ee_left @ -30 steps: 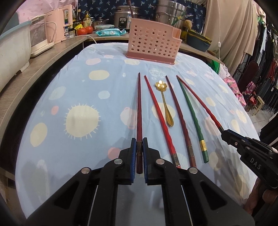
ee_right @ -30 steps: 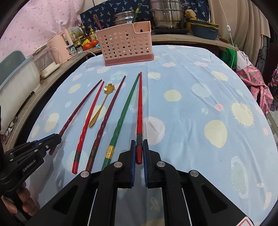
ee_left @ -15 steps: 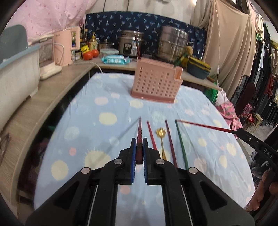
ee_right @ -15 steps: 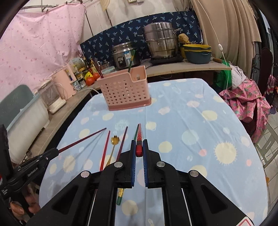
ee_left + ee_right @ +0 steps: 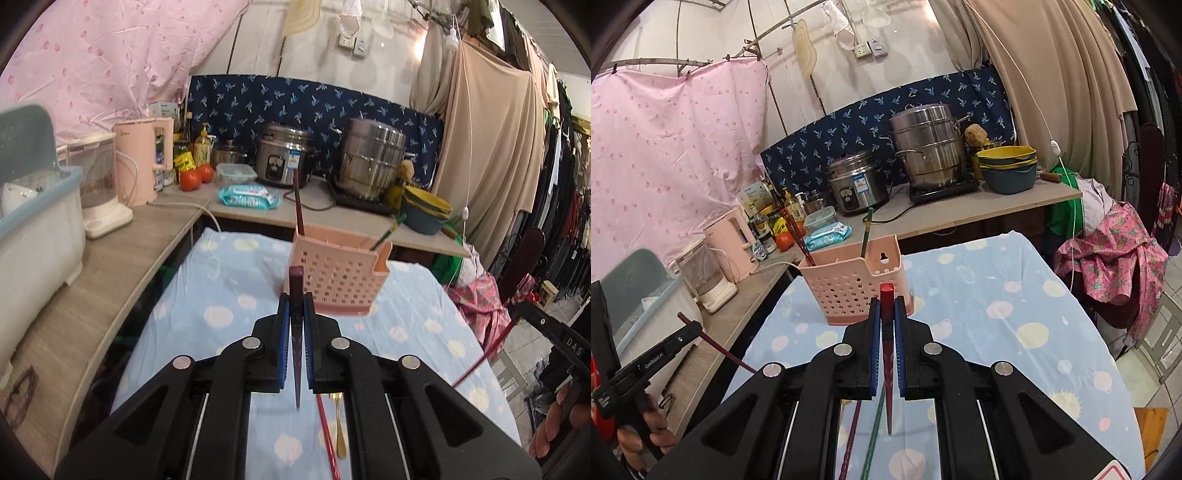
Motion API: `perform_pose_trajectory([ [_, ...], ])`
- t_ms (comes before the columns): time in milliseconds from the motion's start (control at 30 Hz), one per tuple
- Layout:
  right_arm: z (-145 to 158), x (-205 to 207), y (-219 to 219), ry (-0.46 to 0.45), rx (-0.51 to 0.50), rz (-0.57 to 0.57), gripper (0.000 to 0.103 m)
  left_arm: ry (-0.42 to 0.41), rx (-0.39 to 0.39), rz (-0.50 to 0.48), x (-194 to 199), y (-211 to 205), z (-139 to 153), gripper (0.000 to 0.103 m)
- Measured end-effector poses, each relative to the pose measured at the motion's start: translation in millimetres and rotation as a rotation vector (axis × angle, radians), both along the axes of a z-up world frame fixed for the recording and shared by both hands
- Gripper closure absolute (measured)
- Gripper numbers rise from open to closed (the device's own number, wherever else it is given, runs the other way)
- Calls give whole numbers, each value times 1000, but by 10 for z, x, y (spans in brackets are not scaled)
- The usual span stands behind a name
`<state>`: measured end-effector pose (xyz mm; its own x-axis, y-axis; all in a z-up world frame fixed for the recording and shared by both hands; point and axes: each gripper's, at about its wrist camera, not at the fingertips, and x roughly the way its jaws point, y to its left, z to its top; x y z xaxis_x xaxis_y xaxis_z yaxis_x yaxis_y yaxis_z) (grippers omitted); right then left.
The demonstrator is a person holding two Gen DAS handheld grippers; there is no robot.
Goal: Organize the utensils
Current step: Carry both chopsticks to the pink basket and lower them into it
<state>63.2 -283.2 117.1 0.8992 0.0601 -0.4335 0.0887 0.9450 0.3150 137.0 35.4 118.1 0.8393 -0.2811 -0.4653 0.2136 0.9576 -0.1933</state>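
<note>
Blue spotted cloth (image 5: 221, 317) below, pink basket (image 5: 338, 282) dead ahead of both claws. Left claw (image 5: 296, 325) clenches a maroon chopstick (image 5: 296, 291), right claw (image 5: 887, 325) a red chopstick (image 5: 887, 306); each stick stands butt-up, tip down, the left nearer the basket by my reckoning.

The table (image 5: 229, 317) is covered by a light-blue cloth with pale dots and sun shapes. A pink perforated basket (image 5: 338, 282) stands upright on it at the far end. Nearer the cameras, a red chopstick (image 5: 327, 430) and a gold spoon (image 5: 339, 424) lie side by side, and a maroon chopstick (image 5: 850, 435) and a green chopstick (image 5: 873, 435) also lie flat.
</note>
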Motion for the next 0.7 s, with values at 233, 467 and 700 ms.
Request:
perform_pose_trajectory([
  [233,293,248,-93,-69,60,24,96,-67,-37,-13,276,-31,398,96],
  [467,665,607,-105,-189,123,54,96,-198,-87,-9,543,-106,903,96],
  [700,916,1159,-116,-270,182,48,96,-327,-120,2,933,-241,1267,96],
])
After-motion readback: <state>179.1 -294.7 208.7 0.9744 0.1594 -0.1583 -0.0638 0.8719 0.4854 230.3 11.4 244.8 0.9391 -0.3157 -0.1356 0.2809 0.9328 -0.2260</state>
